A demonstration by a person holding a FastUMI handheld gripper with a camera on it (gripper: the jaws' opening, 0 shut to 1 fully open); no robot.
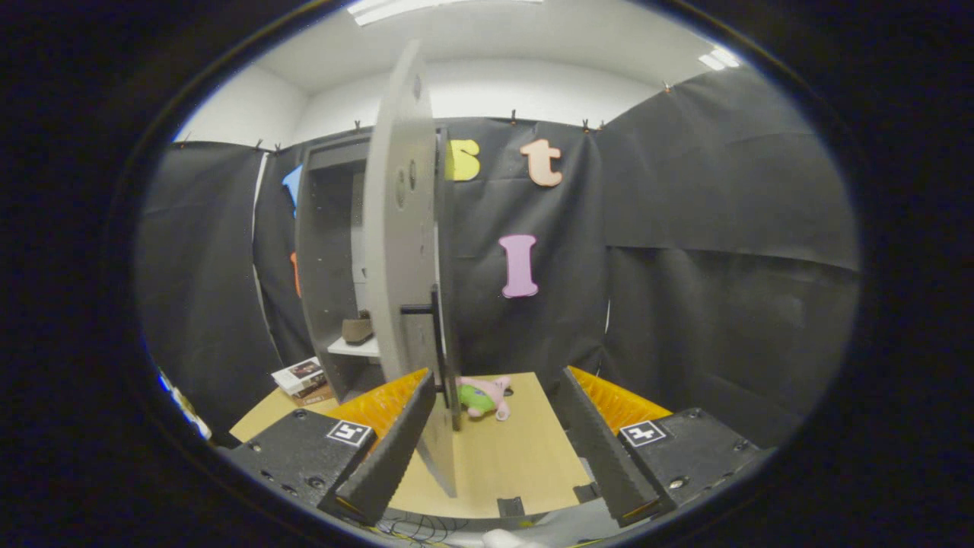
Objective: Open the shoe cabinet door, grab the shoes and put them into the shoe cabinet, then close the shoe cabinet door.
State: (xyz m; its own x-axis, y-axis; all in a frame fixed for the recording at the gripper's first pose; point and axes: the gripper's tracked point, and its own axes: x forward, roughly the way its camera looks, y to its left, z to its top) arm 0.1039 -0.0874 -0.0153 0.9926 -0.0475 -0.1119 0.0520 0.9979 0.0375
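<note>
My 2 fingers (411, 441) are spread wide with nothing gripped, and the ribbed left one sits right up against the edge of the shoe cabinet door (399, 251), a flat grey panel swung open toward me with 1 dark bar handle (430, 320) on it. Beyond that, the grey shoe cabinet (327, 266) has 1 brown shoe (357, 329) on its white shelf. On the smooth wooden table (502, 457) there's 1 soft pink-and-green plush toy (483, 396) and a small stack of books (303, 378) beside the cabinet.
</note>
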